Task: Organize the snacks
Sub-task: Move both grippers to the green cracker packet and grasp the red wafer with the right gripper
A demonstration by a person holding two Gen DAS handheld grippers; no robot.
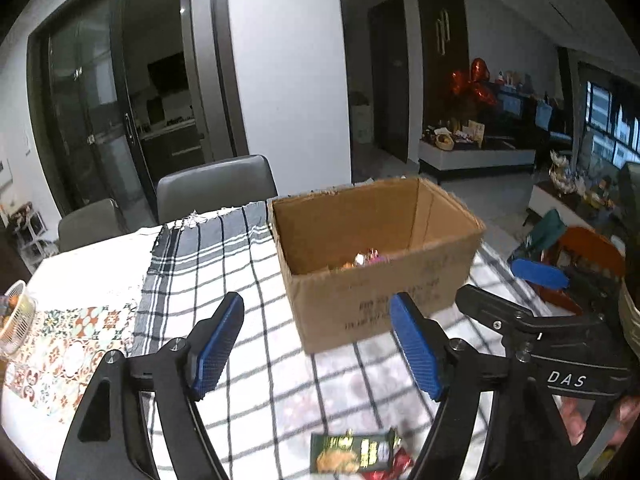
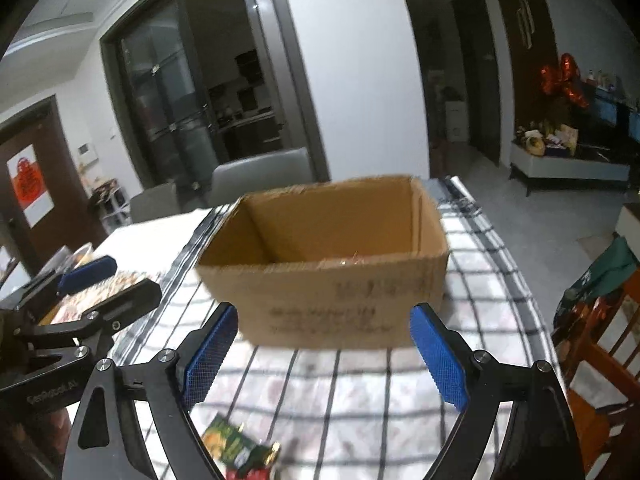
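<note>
Cardboard box point(image 1: 376, 256) sits open on my checked-cloth counter point(image 1: 240, 280); only my left wrist view looks deep enough to show shiny wrapped snacks point(image 1: 366, 258) on its floor, while the right view blurs them. My left hand-held gripper point(image 1: 316, 344) and right hand-held gripper point(image 2: 324, 356) both stand wide with nothing between the blue pads. Near me lies a green snack packet point(image 1: 352, 454) touching a red packet point(image 1: 402, 460).
</note>
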